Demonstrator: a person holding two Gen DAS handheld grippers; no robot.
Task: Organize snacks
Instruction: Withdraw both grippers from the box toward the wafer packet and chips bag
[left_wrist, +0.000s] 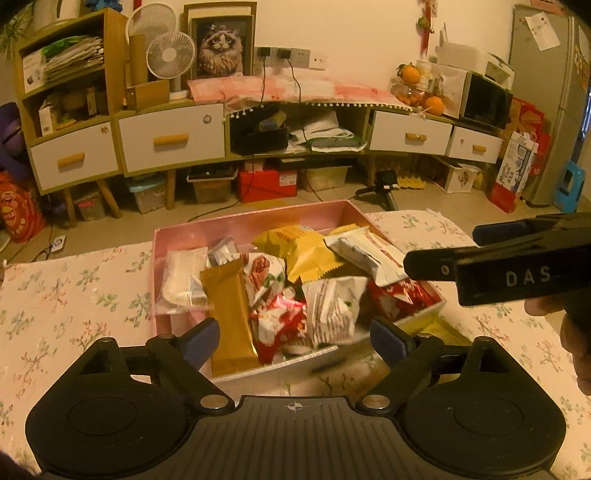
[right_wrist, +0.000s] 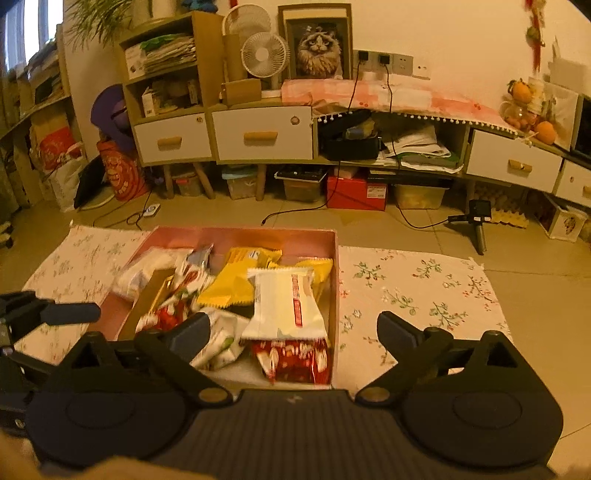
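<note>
Left claw (left_wrist: 295, 339): wide open, empty, over the box's near edge.
Right claw (right_wrist: 295, 332): spread wide, empty.
Snacks (left_wrist: 295, 280): heaped in the pink box (left_wrist: 236, 223).
Tip: I'd pinch one wrapper's edge.

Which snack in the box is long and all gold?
The gold bar, lying lengthwise near the pink box's left side; the other packets are white, yellow or red.

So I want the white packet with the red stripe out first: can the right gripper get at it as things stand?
Probably yes. The white packet lies on top of the pile in the pink box, uncovered, ahead of the open right gripper.
</note>
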